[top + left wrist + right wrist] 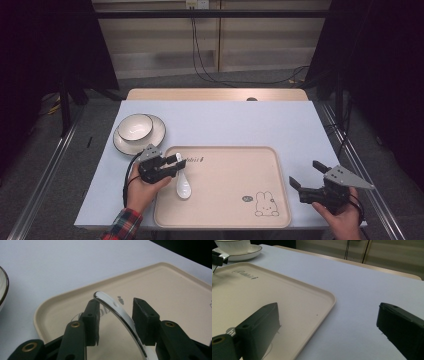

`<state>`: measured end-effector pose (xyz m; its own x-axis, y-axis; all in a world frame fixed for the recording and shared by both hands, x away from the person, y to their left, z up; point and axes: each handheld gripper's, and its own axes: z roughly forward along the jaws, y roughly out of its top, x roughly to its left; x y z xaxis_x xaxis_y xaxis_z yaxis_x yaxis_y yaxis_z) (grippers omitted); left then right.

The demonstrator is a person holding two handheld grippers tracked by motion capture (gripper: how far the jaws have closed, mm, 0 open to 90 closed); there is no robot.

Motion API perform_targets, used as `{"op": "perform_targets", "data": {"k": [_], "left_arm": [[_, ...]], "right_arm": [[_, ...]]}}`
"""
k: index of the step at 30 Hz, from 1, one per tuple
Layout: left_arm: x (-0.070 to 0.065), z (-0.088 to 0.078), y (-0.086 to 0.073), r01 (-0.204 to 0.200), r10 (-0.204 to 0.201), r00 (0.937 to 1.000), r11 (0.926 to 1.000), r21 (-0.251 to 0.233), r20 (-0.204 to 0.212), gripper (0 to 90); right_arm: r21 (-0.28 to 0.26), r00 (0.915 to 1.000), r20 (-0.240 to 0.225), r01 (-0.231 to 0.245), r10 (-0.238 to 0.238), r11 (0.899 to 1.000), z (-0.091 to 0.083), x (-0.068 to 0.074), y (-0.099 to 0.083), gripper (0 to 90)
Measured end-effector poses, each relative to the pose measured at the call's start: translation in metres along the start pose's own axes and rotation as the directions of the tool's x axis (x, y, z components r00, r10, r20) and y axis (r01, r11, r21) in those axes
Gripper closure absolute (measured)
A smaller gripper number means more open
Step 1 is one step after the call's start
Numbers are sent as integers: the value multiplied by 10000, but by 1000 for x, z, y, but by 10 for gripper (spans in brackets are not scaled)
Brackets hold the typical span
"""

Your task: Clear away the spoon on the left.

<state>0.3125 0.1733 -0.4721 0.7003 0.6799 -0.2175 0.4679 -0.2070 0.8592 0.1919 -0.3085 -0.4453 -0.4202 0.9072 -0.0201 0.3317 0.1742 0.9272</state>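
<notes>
Resting on the left part of the beige rectangular tray (225,200), the white ceramic spoon (183,186) lies with its handle running between the jaws of the left gripper (178,161) — jaws partly open, with a gap showing on each side of the handle in the left gripper view. Far left on the pale blue tabletop (225,122) sits a white bowl (135,126) on a white plate (157,135). Near right, the right gripper (306,175) hovers off the tray's edge — jaws wide apart, holding nothing.
</notes>
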Motion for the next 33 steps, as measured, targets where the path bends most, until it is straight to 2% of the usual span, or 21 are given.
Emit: {"op": "perform_targets", "data": {"k": [2, 17, 20, 33], "left_arm": [[1, 1, 0, 95, -95, 10000, 9999, 89, -26, 580], [2, 1, -2, 12, -7, 9997, 9998, 207, -235, 531], [1, 2, -2, -116, 128, 9992, 9995, 286, -389, 522], [1, 4, -3, -210, 222, 9993, 9990, 406, -305, 459]], "right_arm": [[0, 10000, -7, 5, -5, 10000, 0, 0, 0, 41], [53, 10000, -37, 75, -75, 10000, 1, 2, 0, 43], [69, 10000, -44, 81, -81, 9999, 1, 2, 1, 43], [34, 9999, -70, 113, -113, 9999, 0, 1, 1, 46]]}}
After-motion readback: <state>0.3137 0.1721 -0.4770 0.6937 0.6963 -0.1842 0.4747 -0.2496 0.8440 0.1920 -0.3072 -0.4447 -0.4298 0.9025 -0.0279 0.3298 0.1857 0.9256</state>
